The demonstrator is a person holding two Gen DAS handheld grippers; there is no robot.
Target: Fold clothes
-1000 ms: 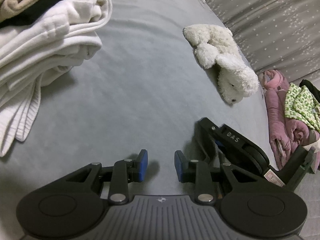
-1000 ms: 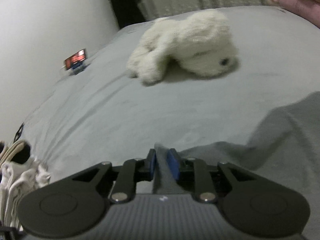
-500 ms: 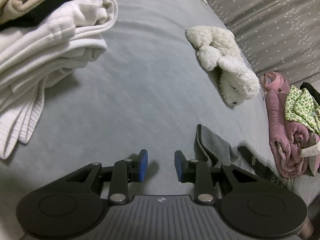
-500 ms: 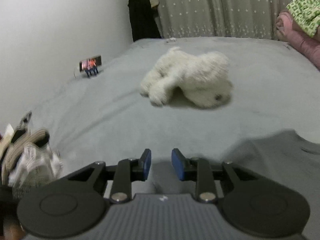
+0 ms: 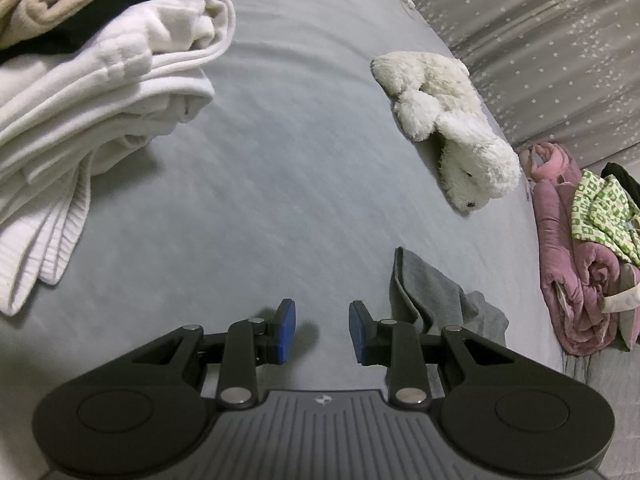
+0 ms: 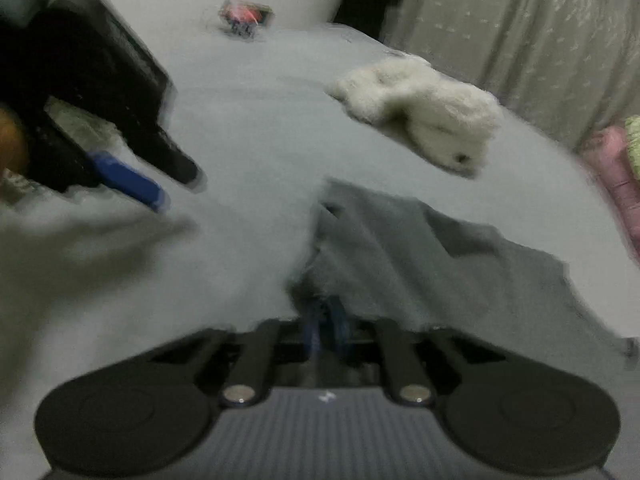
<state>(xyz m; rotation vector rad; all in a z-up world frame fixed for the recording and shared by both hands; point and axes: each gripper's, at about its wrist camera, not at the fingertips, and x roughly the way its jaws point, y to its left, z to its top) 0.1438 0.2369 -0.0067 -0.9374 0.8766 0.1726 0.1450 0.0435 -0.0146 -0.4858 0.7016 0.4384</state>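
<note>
Left wrist view: my left gripper point(image 5: 322, 330) hovers over the bed point(image 5: 256, 184), jaws spread on nothing, waiting just beside the crumpled grey garment point(image 5: 436, 300) while the folded white stack point(image 5: 100, 92) stays aside. Unlike a second ago, my right gripper no longer lies there.

Right wrist view, blurred: my right gripper point(image 6: 325, 326) has just snapped its jaws together; they seem to pinch the garment's near edge to lift it. Half a second ago they stood apart.

Both the left gripper point(image 5: 322, 330) and right gripper point(image 6: 325, 326) are matte black (blue-padded jaws), with silver screws and ribbed grey bases.
</note>
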